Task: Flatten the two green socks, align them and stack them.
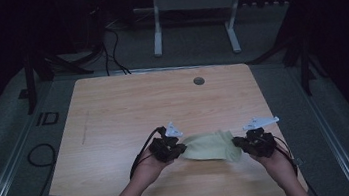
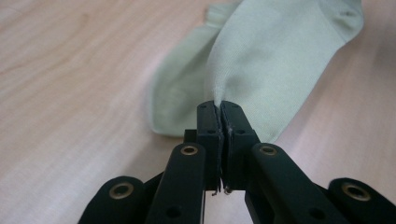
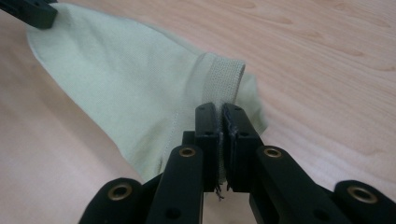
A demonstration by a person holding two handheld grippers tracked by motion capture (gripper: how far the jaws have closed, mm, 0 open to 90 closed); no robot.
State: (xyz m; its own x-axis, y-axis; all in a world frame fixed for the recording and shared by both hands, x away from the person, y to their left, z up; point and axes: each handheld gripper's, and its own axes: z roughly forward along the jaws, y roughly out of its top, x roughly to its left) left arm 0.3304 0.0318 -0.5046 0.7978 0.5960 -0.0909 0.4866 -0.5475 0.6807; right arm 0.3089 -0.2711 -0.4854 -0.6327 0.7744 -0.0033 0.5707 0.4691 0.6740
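sock (image 1: 212, 146) | stretched between left gripper (image 1: 181, 148) and right gripper (image 1: 237, 143), both clamped

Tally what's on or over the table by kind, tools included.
Pale green sock: 1
Hand-held tool: 2, the left tool and the right tool, each shut on one end of the sock
Wooden table: 1
Total: 4
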